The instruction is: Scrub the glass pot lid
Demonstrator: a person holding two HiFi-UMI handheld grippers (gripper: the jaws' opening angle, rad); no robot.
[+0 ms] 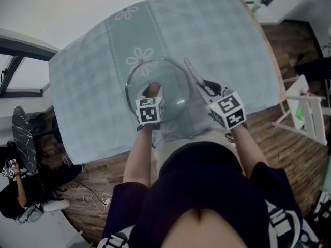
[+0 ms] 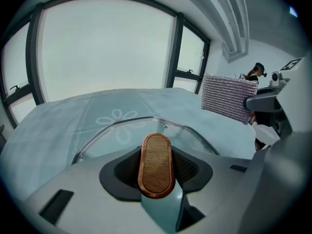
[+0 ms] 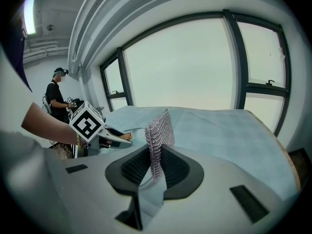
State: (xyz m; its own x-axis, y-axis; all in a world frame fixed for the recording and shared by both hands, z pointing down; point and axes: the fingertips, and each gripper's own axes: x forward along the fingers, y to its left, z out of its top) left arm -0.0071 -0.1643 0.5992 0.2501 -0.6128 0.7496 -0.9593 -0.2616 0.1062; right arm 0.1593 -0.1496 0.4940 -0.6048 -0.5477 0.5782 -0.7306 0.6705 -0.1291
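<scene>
The round glass pot lid (image 1: 173, 81) lies over the pale flowered tablecloth (image 1: 93, 87) in the middle of the table. Its oval wooden knob (image 2: 156, 165) stands between the jaws of my left gripper (image 1: 152, 90), which is shut on it. The lid's rim (image 2: 124, 126) curves out beyond those jaws. My right gripper (image 1: 199, 82) is shut on a silvery mesh scrubbing cloth (image 3: 158, 133), which sticks up from its jaws. In the head view the cloth (image 1: 190, 70) hangs at the lid's right edge; whether it touches the glass I cannot tell. The right gripper view shows the left gripper (image 3: 105, 136) at its left.
The table's wooden edge (image 1: 269, 50) runs down the right, with a white frame (image 1: 305, 110) on the wooden floor beyond. A seated person (image 1: 20, 192) and a black object (image 1: 23, 138) are at the lower left. Another person (image 3: 56, 99) stands by the windows.
</scene>
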